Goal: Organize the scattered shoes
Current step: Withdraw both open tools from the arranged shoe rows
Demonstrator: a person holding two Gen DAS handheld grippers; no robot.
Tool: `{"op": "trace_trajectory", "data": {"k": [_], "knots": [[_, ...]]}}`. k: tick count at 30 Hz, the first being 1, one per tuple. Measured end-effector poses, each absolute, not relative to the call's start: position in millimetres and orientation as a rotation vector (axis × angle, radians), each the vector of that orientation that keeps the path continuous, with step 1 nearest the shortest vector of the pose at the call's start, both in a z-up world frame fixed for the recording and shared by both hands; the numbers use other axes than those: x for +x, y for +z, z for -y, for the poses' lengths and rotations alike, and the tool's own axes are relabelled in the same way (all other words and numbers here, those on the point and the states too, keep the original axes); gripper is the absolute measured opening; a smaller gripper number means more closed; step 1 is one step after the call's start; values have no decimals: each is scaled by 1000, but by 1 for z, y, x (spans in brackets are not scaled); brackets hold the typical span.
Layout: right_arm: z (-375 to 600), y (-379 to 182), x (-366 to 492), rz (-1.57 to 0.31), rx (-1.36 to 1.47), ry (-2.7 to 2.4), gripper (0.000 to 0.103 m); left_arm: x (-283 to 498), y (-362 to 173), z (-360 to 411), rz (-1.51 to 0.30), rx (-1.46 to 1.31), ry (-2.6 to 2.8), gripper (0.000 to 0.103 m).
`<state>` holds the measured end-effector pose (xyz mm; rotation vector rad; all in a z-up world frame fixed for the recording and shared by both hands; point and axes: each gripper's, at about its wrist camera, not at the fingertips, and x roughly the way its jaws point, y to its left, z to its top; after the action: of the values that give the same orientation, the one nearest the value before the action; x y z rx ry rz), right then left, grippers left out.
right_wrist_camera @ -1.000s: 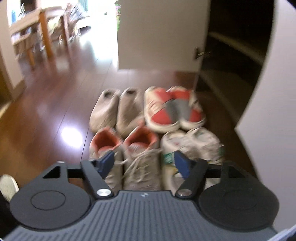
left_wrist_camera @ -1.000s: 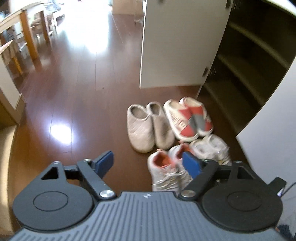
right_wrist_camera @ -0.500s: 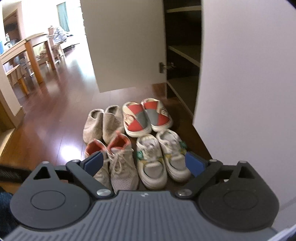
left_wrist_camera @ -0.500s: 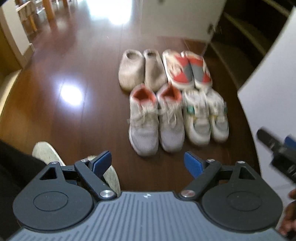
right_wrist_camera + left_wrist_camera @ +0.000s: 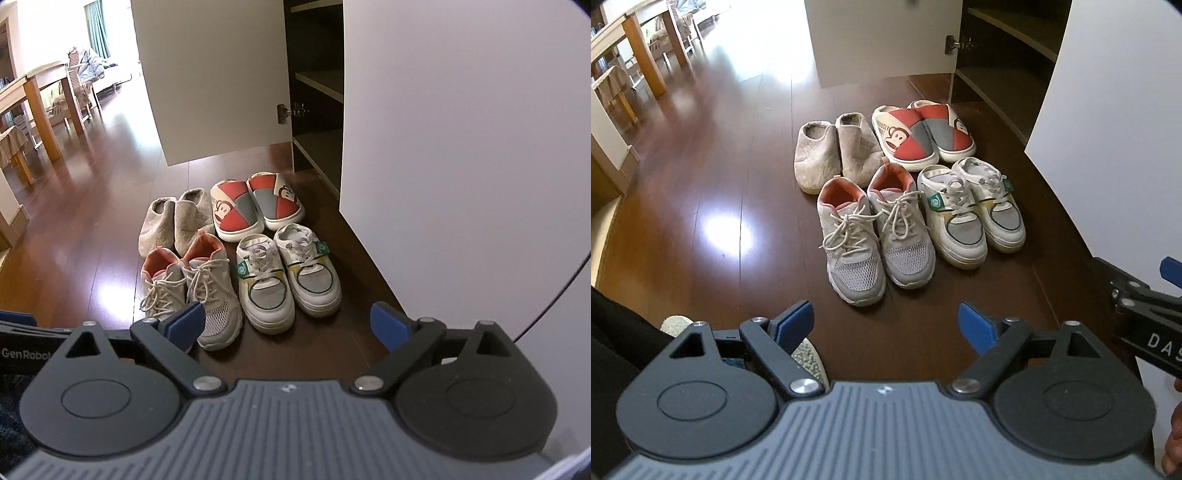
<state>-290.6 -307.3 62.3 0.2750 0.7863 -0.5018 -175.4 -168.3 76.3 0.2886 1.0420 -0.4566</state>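
Note:
Four pairs of shoes stand in two neat rows on the dark wooden floor. At the back are beige slippers (image 5: 834, 153) (image 5: 173, 221) and red and grey slippers (image 5: 921, 133) (image 5: 255, 205). In front sit grey laced sneakers with pink lining (image 5: 875, 232) (image 5: 192, 284) and white sneakers with green trim (image 5: 975, 210) (image 5: 288, 277). My left gripper (image 5: 886, 326) hangs open above the floor, short of the grey sneakers, nothing between its blue pads. My right gripper (image 5: 286, 325) is open too, empty, near the toes of the front row; it also shows at the right edge (image 5: 1145, 295) of the left wrist view.
An open white cabinet door (image 5: 882, 37) and dark shelves (image 5: 1004, 55) lie behind the shoes. A white panel (image 5: 461, 147) stands close on the right. A wooden table and chairs (image 5: 631, 66) are far left. A person's light slipper (image 5: 809, 360) shows under my left gripper.
Both grippers have pulled back from the shoes, so all four pairs now show in front of them. The right gripper's jaws have widened and now have no sneaker between them.

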Motion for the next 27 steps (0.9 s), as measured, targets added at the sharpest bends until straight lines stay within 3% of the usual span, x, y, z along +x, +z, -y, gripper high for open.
{"op": "trace_trajectory", "data": {"k": [18,27], "knots": [[300,66,-286,-807,264,-499,95,-160,79,168,-1035,257,-462,88],[314,63,-255,-733,368,-419,93,-57,183,143,-746,194,-380,88]]}}
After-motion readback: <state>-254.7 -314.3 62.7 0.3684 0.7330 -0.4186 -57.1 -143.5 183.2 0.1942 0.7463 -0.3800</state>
